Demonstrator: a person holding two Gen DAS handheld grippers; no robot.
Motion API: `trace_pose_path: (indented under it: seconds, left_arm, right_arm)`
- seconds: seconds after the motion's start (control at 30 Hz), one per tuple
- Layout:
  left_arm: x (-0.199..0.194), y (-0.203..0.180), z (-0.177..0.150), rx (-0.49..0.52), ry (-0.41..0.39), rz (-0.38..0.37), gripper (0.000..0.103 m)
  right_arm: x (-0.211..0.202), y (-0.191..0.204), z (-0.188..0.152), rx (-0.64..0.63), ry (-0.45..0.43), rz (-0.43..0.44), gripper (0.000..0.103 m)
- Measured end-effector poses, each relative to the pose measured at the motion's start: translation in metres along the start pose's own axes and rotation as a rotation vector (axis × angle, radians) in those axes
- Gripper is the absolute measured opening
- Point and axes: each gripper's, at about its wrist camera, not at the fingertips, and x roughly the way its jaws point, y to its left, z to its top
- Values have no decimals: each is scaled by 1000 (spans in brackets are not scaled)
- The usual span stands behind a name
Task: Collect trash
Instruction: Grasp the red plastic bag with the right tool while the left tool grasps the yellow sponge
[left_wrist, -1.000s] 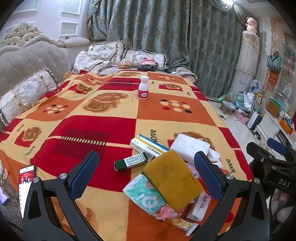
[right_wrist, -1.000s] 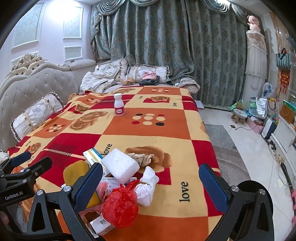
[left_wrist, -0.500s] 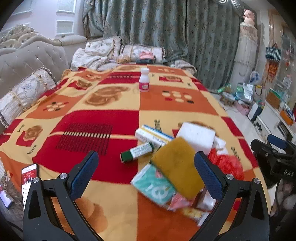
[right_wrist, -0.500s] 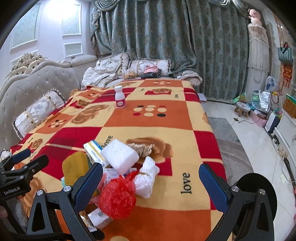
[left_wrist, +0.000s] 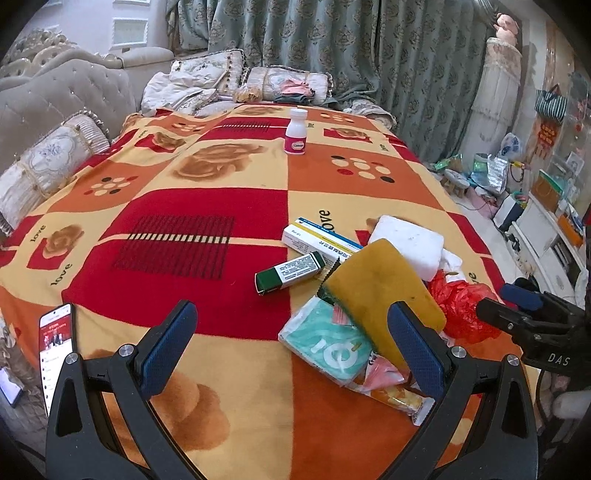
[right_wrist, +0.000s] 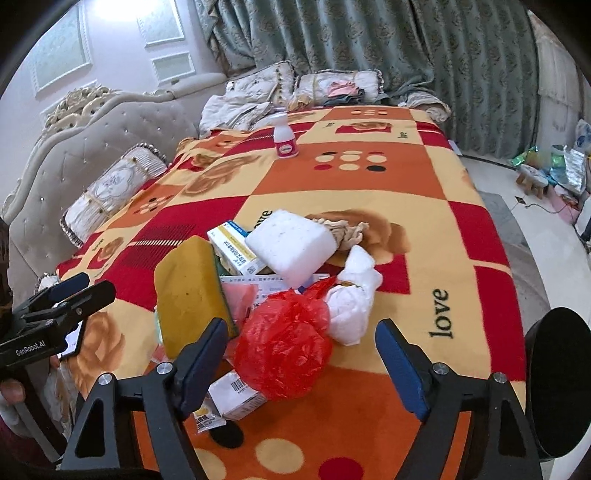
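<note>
Left gripper (left_wrist: 291, 341): jaws spread wide and empty, low in the left wrist view; between them is only blanket (left_wrist: 166, 206), with the trash pile off toward its right finger.
Phone (left_wrist: 55, 354): lying screen-up at the lower left edge of the left wrist view, apart from the pile.
Green box (left_wrist: 290, 272): centre of the left wrist view, long axis running lower left to upper right, just left of the pile.
Yellow sponge (right_wrist: 188, 291): tilted up on the pile's left side, left of centre in the right wrist view.
Red bag (right_wrist: 284, 345): crumpled plastic at the bottom centre of the right wrist view, directly ahead of and between the right fingers, nearer the left one; no long axis to speak of, a rounded lump.
Right gripper (right_wrist: 301, 363): jaws closing around the red bag, pads not yet touching it.
White wad (right_wrist: 351, 302): touching the red bag on its upper right.
Nearer hand: the right, judged by how squarely the bag sits in its gap.
White bottle (right_wrist: 284, 136): upright, upper centre, well apart.
</note>
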Motion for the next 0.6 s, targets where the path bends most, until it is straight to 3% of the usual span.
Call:
trace_pose_path:
  seconds: [0.27,0.43,0.6]
  left_arm:
    - [9,-11,6,-1,18,-22,103]
    - [16,-20,9,24,31,-28,102]
    - [33,-26,14,2,82,-84,102]
  right_arm:
    - [12,3,3,-5,22,13,80]
    - [37,-1,-1,25,92,88,46]
    - [21,-7,0,36,41,113,40]
